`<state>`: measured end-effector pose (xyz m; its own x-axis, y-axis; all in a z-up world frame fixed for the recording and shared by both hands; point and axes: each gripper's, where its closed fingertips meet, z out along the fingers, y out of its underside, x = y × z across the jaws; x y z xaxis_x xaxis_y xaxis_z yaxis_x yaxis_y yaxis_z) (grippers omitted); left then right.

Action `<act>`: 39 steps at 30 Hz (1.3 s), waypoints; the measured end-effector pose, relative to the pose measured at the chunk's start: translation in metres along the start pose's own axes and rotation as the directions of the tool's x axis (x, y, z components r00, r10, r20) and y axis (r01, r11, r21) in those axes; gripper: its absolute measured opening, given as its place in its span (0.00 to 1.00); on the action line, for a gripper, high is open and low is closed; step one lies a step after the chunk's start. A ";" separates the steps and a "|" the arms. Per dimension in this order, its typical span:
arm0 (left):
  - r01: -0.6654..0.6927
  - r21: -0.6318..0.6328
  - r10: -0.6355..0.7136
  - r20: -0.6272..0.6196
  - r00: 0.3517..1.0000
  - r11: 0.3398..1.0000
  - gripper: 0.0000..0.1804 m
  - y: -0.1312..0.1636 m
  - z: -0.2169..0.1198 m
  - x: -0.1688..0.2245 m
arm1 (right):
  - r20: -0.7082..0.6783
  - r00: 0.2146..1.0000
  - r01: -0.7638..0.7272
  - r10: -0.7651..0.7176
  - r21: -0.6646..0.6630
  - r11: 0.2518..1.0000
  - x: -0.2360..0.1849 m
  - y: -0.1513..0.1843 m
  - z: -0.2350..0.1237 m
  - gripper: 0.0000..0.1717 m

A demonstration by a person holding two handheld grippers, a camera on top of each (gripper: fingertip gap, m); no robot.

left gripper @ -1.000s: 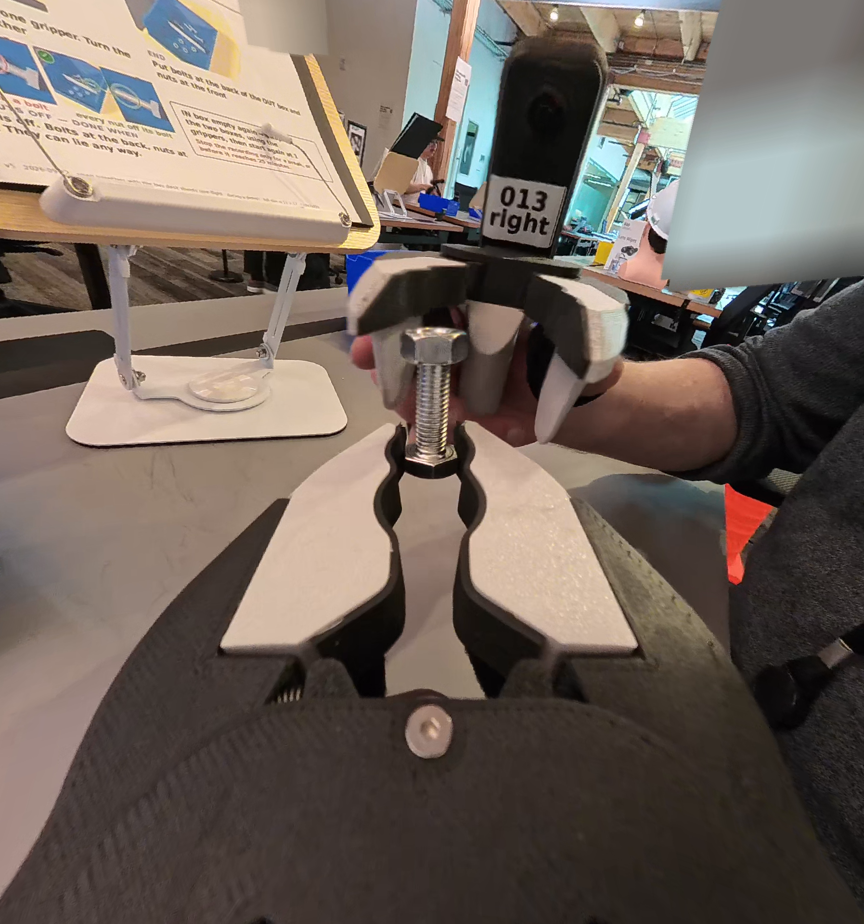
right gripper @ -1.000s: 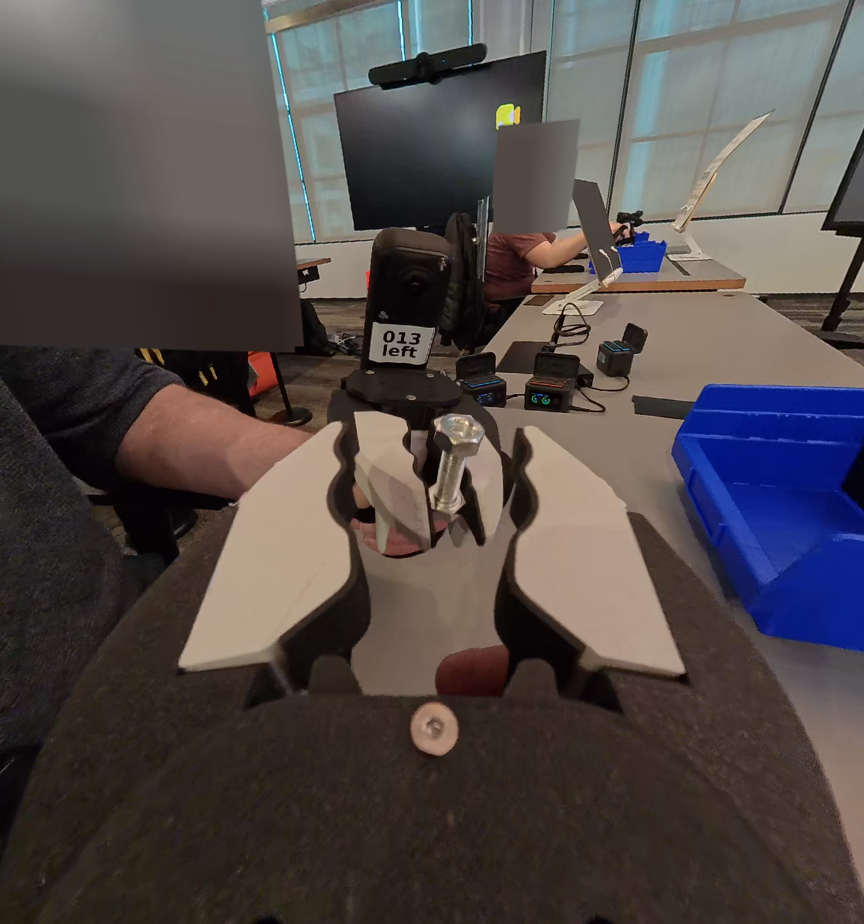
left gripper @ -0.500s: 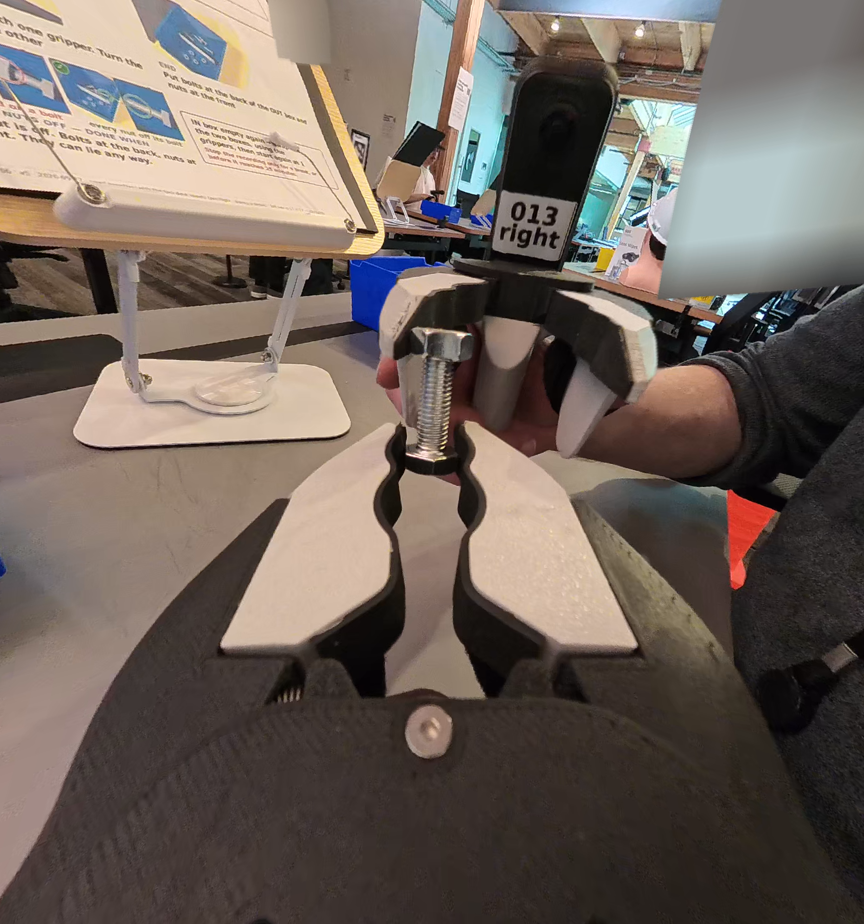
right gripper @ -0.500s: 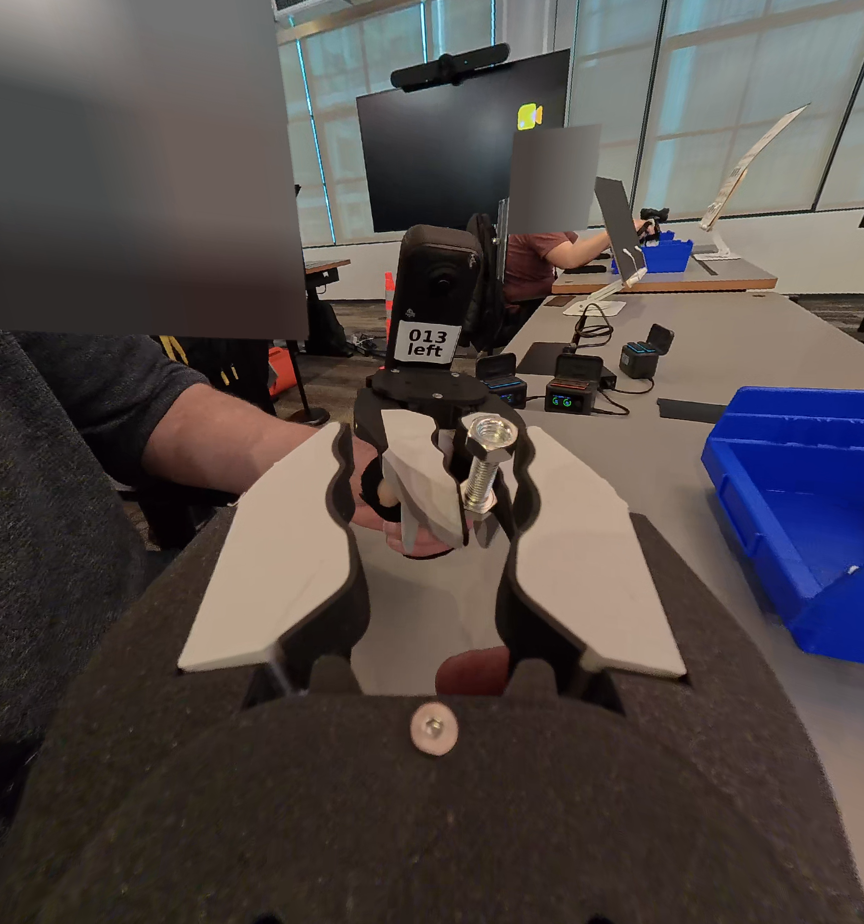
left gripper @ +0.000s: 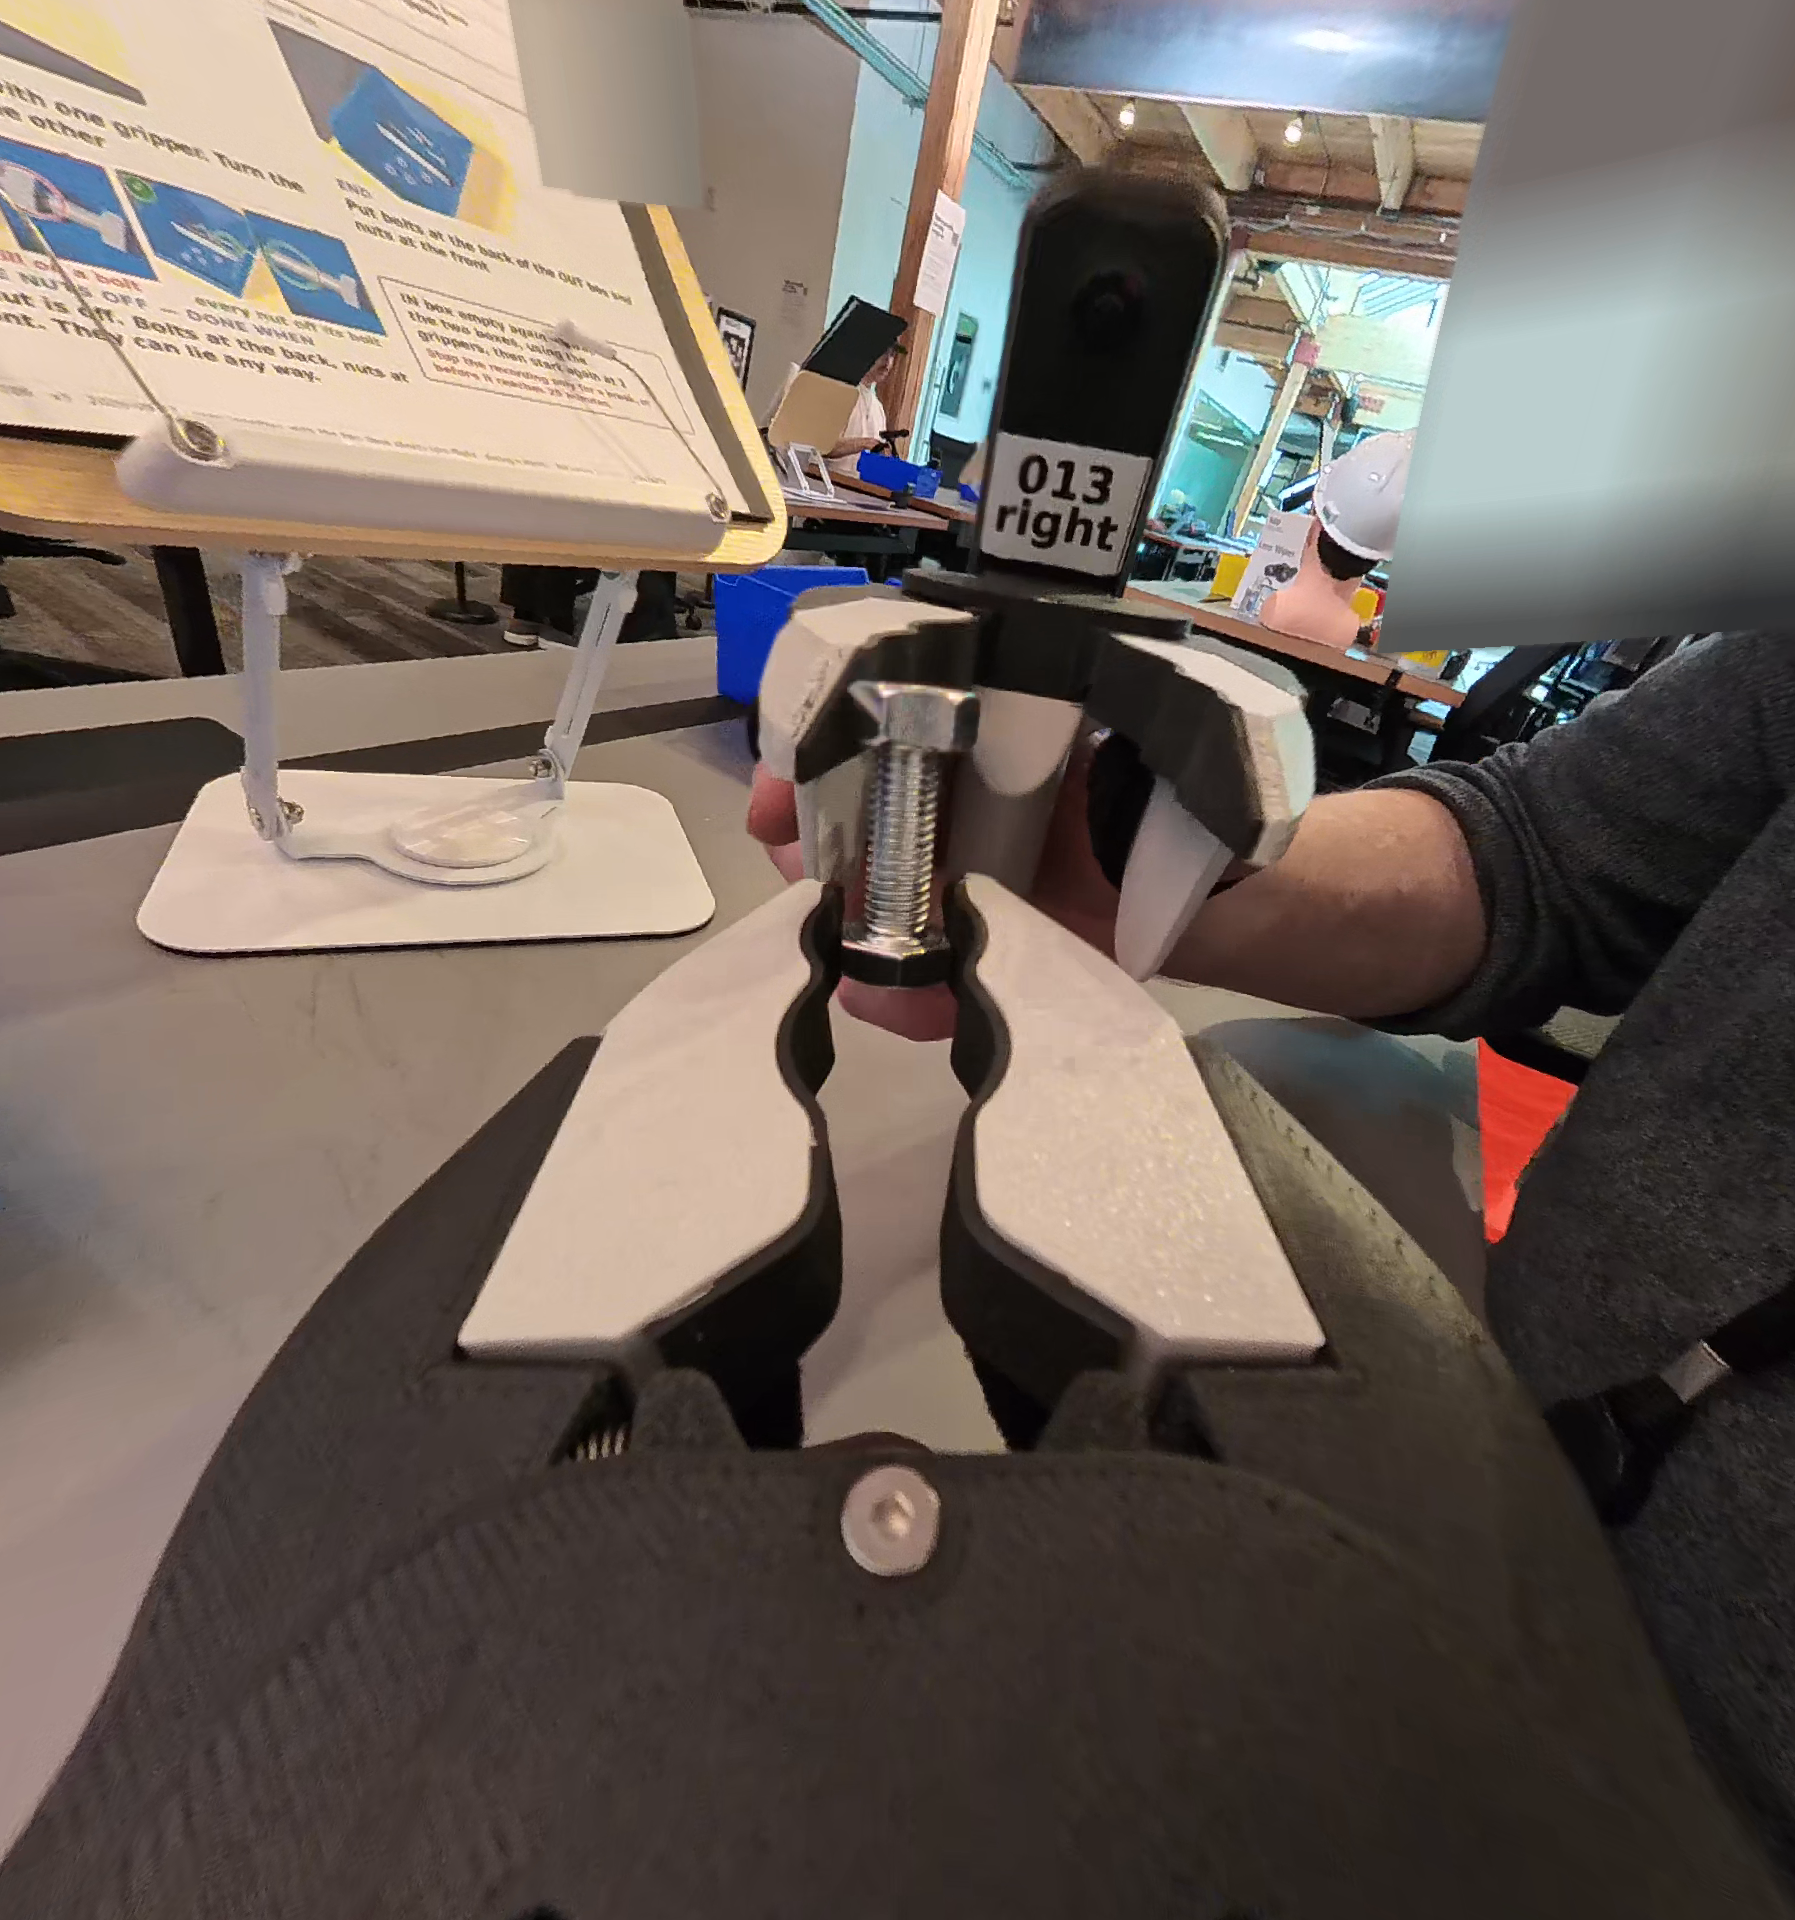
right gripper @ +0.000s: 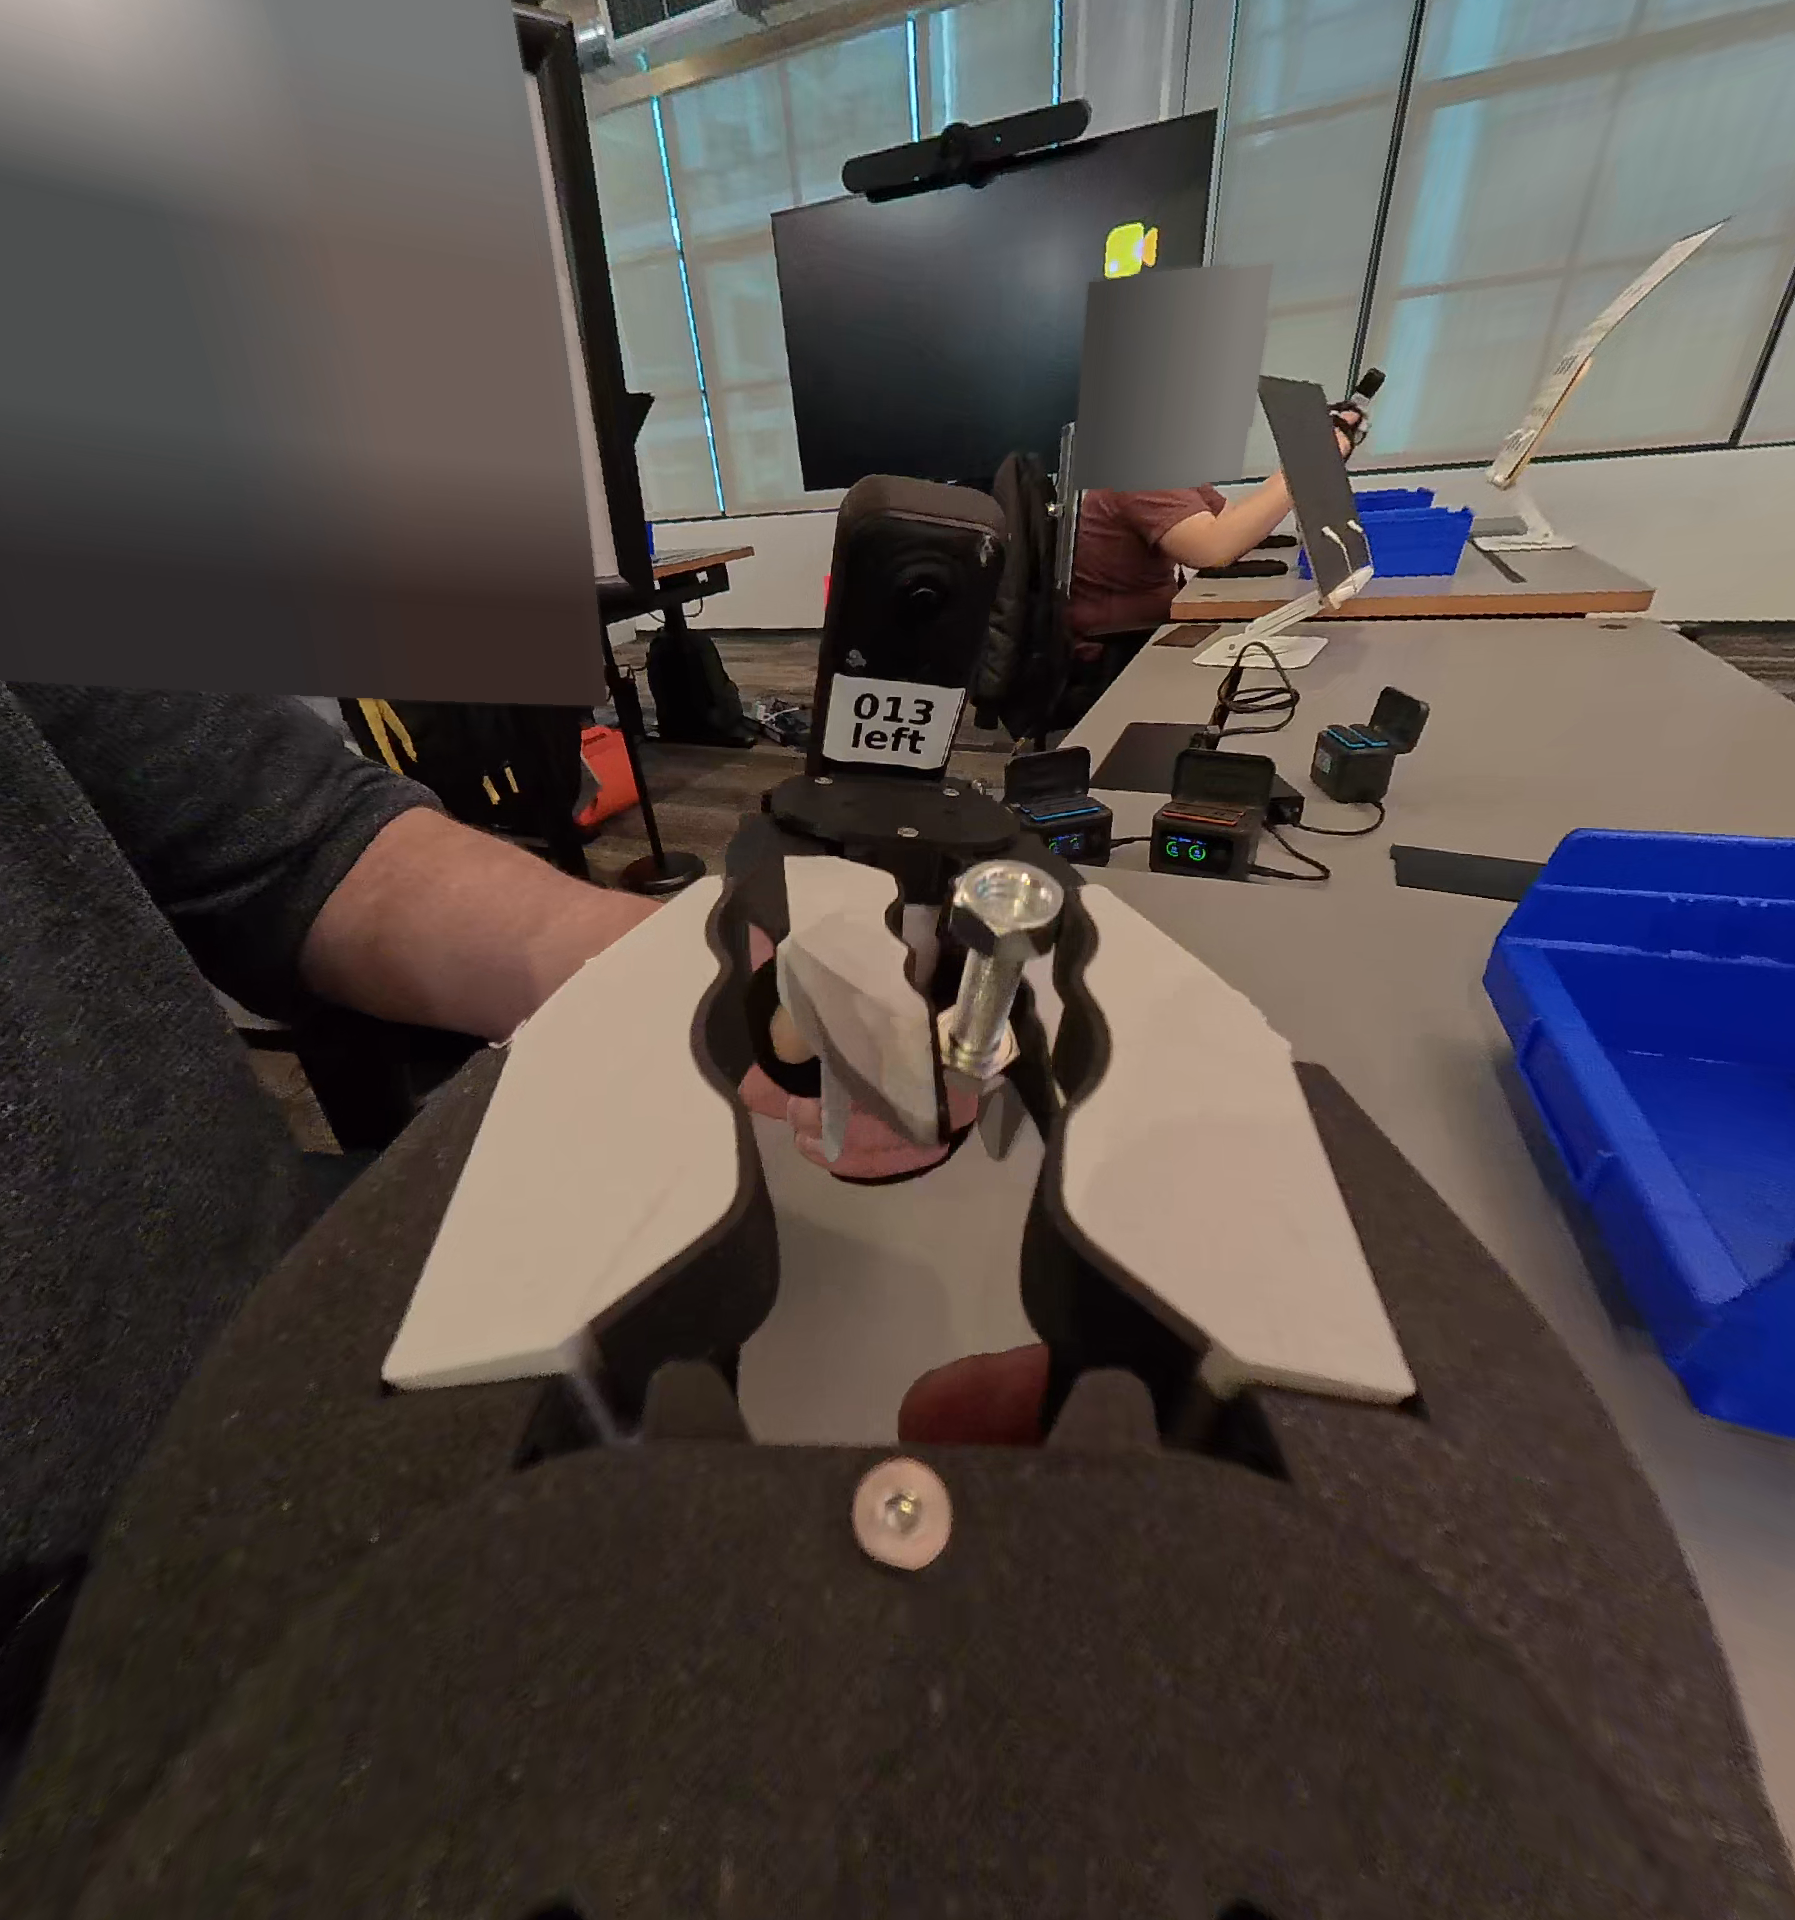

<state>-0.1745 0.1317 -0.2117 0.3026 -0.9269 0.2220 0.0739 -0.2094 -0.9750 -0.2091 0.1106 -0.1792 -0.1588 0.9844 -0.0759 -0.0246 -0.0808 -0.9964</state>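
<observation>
- Near: left gripper (left gripper: 895, 940) nearly closed, both fingertips (left gripper: 1007, 935) pressed on dark hex nut (left gripper: 893, 961) at bolt's low end.
- Bolt (left gripper: 903, 821): silver, shiny, hex head up top, threaded shank, standing upright w/ a slight tilt, held in air above grey table (left gripper: 197, 1091) at centre, between the two grippers.
- Seen from right wrist cam: bolt head (right gripper: 1007, 909) w/ round recessed face, shank smooth-looking through blur, nut (right gripper: 976, 1055) at bottom.
- Just beyond: right gripper (right gripper: 898, 997) facing the left one, spread wide w/ fingers either side of bolt; right-hand finger (right gripper: 1064, 997) close by bolt head, contact unclear; left-hand finger well apart.
- Holder's hand (left gripper: 893, 1013) behind nut, forearm and dark grey sleeve (left gripper: 1651, 831) at right.
- Mid, left: white stand base (left gripper: 425, 862) carrying tilted instruction sheet (left gripper: 301, 260).
- Right side in right cam: blue bin (right gripper: 1703, 1091) on table.
- Farther: small black charger cases (right gripper: 1210, 821) w/ cables.
- Far: big dark screen (right gripper: 976, 312), windows, seated person at another desk.
</observation>
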 end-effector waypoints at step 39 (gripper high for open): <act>0.029 0.040 -0.029 0.016 0.999 0.999 0.10 -0.007 -0.008 -0.009 | -0.021 0.999 0.032 -0.031 0.062 0.998 -0.009 -0.009 -0.011 0.27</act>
<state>-0.1850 0.1387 -0.2069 0.3154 -0.9152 0.2507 0.1207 -0.2234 -0.9672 -0.1969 0.1040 -0.1694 -0.1373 0.9895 -0.0455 -0.0906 -0.0583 -0.9942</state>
